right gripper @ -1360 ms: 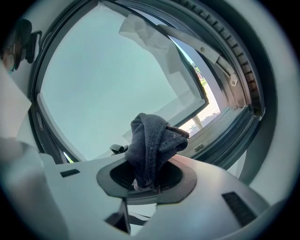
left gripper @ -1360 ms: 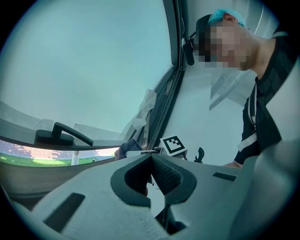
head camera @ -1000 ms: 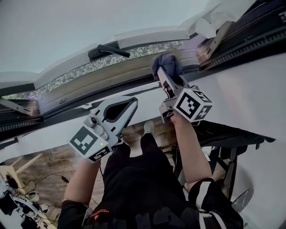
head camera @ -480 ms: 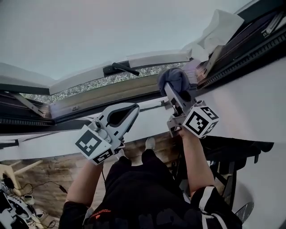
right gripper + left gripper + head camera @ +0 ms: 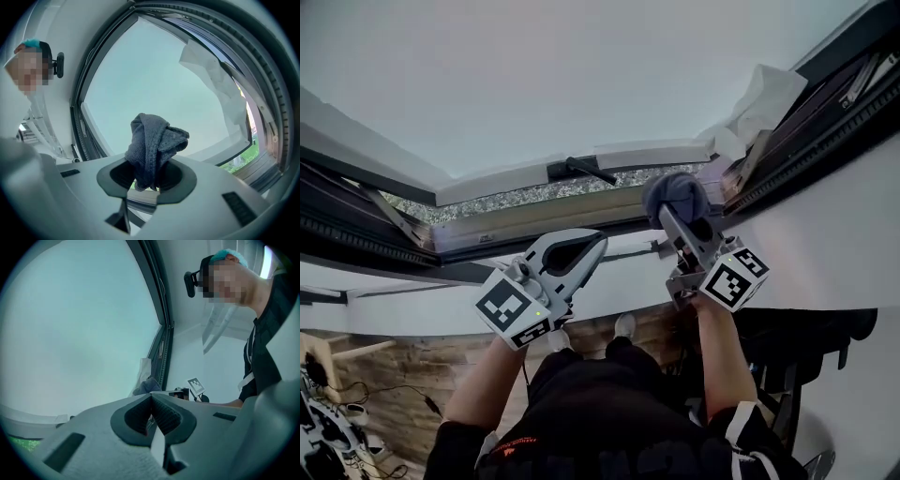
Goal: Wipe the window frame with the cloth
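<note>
— Biggest first?
— Wide, pale window pane [image 5: 534, 84], filling the top of the head view. Under it the window frame [image 5: 534, 220], a tan strip edged by dark seals, with a speckled grey-green band showing just above.

— And lower down?
— White wall [image 5: 834, 244] beneath the frame. Then wooden floor [image 5: 394, 394] far below, seen past a person's dark trousers [image 5: 609, 422]. Black stand [image 5: 797, 328] at the right, close against the wall.

— Anything in the way up at the frame?
— Crumpled white sheet [image 5: 759, 98] bunched in the right corner, just beside the cloth and hiding that end of the frame.

— Grippers?
— Right gripper [image 5: 146, 180] raised to the right part of the frame, clamped on a grey cloth [image 5: 152, 140]. Cloth bunched in a knot above the tips, at or very near the tan strip. Hard to confirm actual contact. Left gripper [image 5: 151, 401] lower and to the left, in front of the white wall, pads pressed together with nothing between them, clear of the frame.

— Smallest?
— Black handle [image 5: 579, 169] on the white lower edge of the pane, left of the cloth, apart from both grippers.
</note>
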